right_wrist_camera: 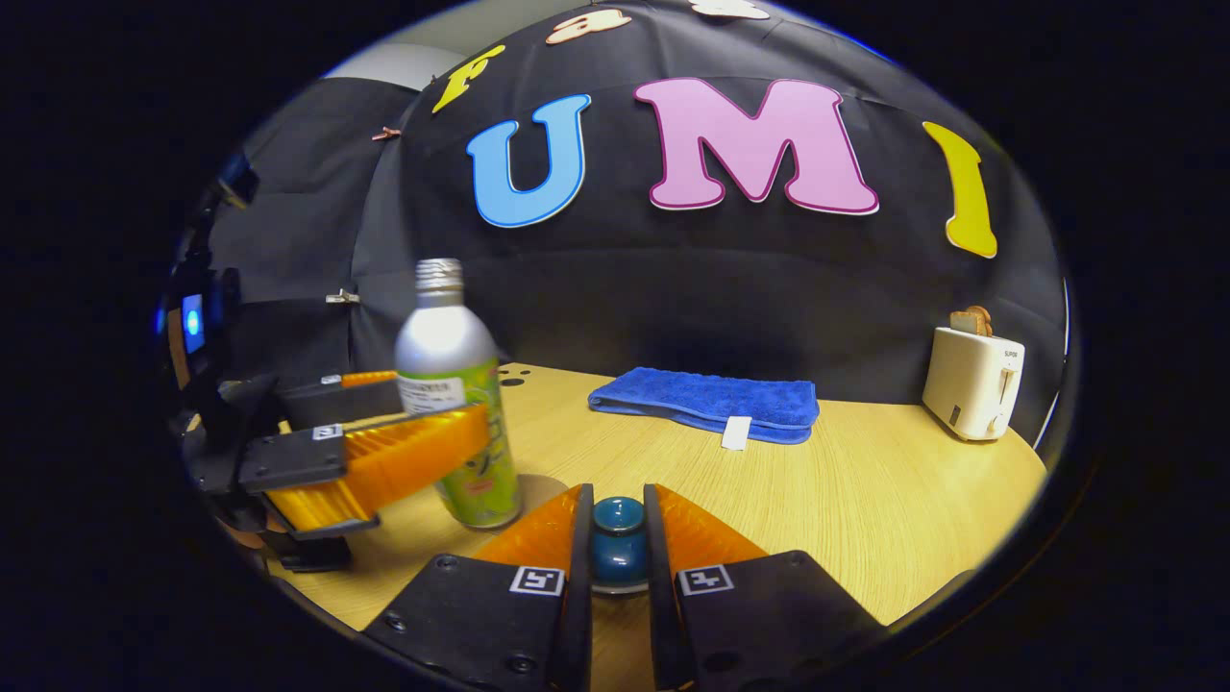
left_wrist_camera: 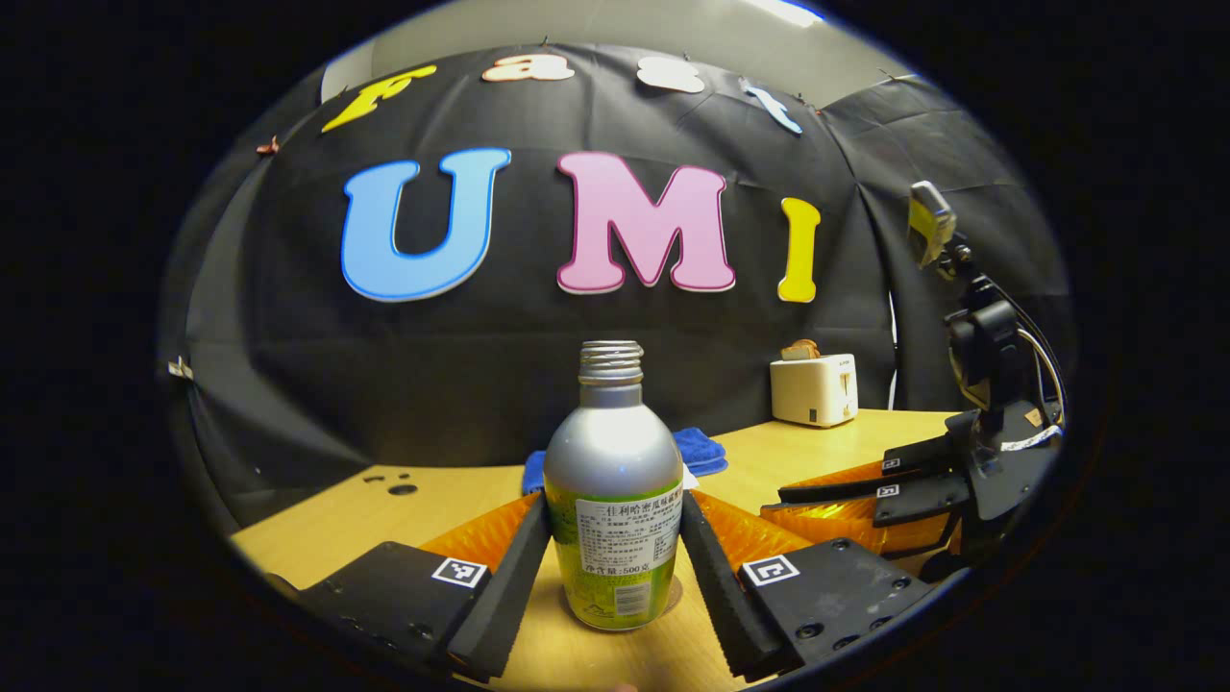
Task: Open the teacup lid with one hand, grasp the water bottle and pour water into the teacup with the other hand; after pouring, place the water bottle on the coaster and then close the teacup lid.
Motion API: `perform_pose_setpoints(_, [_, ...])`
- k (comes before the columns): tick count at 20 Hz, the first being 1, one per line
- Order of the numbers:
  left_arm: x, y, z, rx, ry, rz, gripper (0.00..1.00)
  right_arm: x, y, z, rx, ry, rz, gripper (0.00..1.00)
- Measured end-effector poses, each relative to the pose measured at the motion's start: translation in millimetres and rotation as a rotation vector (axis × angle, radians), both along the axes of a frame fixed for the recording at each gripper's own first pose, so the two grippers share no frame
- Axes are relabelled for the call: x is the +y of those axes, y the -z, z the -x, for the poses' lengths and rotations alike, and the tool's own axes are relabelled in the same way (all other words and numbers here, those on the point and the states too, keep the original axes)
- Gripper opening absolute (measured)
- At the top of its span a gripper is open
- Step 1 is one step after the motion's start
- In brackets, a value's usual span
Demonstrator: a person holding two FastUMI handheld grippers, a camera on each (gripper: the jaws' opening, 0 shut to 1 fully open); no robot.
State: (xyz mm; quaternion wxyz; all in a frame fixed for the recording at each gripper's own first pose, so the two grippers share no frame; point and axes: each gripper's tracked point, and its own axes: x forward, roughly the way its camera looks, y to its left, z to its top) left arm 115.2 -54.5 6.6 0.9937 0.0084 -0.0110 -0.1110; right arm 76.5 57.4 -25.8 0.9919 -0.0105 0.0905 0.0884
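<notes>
A silver water bottle (left_wrist_camera: 613, 471) with a green label and no cap stands upright on a round coaster (left_wrist_camera: 676, 593). My left gripper (left_wrist_camera: 613, 509) is shut on its body, one finger pressed against each side. In the right gripper view the same bottle (right_wrist_camera: 452, 384) stands at the left on the coaster (right_wrist_camera: 544, 486), with the left gripper (right_wrist_camera: 437, 404) clasping it. My right gripper (right_wrist_camera: 617, 509) is shut on the blue knob of the teacup lid (right_wrist_camera: 618, 548); the cup below is hidden by the fingers. The right gripper (left_wrist_camera: 807, 505) hangs low at the right in the left gripper view.
A folded blue towel (right_wrist_camera: 706, 402) lies at the back of the wooden table (right_wrist_camera: 865, 500). A white toaster (right_wrist_camera: 972, 383) with bread in it stands at the far right corner. Small holes (left_wrist_camera: 402, 488) mark the table's back left.
</notes>
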Motion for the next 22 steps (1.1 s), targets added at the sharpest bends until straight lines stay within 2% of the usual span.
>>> perform_pose_setpoints(1, [4.0, 5.3, -4.1, 0.023, -0.008, 0.026, 0.82, -0.6, 0.1, 0.2, 0.002, 0.002, -0.003, 0.33])
perform_pose_setpoints(2, [5.9, 0.9, -7.1, 0.011, -0.014, 0.040, 0.82, -1.6, -0.3, 0.3, 0.002, 0.004, -0.008, 0.28])
perform_pose_setpoints(5, [1.9, 9.1, -11.9, 0.024, -0.008, 0.022, 0.83, -0.5, -1.8, 1.0, 0.000, 0.002, -0.010, 0.29])
perform_pose_setpoints(7, [4.7, 9.5, -14.7, 0.033, -0.033, 0.014, 0.85, -0.8, -1.4, 2.3, 0.001, 0.002, -0.008, 0.29])
perform_pose_setpoints(9, [6.5, 6.5, -7.3, 0.027, -0.044, 0.048, 0.98, -0.9, -1.3, 0.9, 0.001, 0.003, -0.010, 0.28])
perform_pose_setpoints(11, [10.7, 8.1, 3.8, 0.037, -0.052, 0.065, 0.97, -0.4, -1.7, 0.6, 0.000, 0.004, -0.008, 0.28])
perform_pose_setpoints(12, [14.7, 9.3, 10.3, 0.045, -0.062, 0.066, 0.97, -0.3, -1.6, 0.8, 0.000, 0.004, -0.006, 0.33])
perform_pose_setpoints(13, [18.3, 11.3, 17.0, 0.054, -0.071, 0.070, 0.97, -0.8, -1.3, 0.0, 0.000, 0.005, -0.005, 0.28])
perform_pose_setpoints(14, [21.6, 11.7, 25.2, 0.061, -0.079, 0.074, 0.98, -1.6, -0.8, 0.1, 0.002, 0.007, -0.007, 0.33])
perform_pose_setpoints(15, [25.3, 13.0, 33.2, 0.062, -0.085, 0.077, 0.98, -2.1, -0.9, -0.5, 0.005, 0.009, -0.011, 0.33])
perform_pose_setpoints(16, [28.3, 11.6, 40.0, 0.059, -0.090, 0.074, 0.98, -2.2, 0.4, -1.1, 0.012, 0.010, -0.015, 0.28])
perform_pose_setpoints(20, [41.6, 10.0, 66.9, 0.022, -0.137, 0.021, 0.98, -0.4, 3.3, -0.9, 0.034, 0.000, -0.010, 0.29])
perform_pose_setpoints(21, [40.7, 7.6, 70.8, 0.014, -0.139, 0.023, 0.98, -0.1, 4.2, -0.8, 0.038, 0.002, -0.005, 0.25])
perform_pose_setpoints(22, [39.0, 9.3, 76.0, 0.013, -0.139, 0.022, 0.98, -1.0, 4.4, -0.9, 0.041, 0.006, -0.002, 0.32])
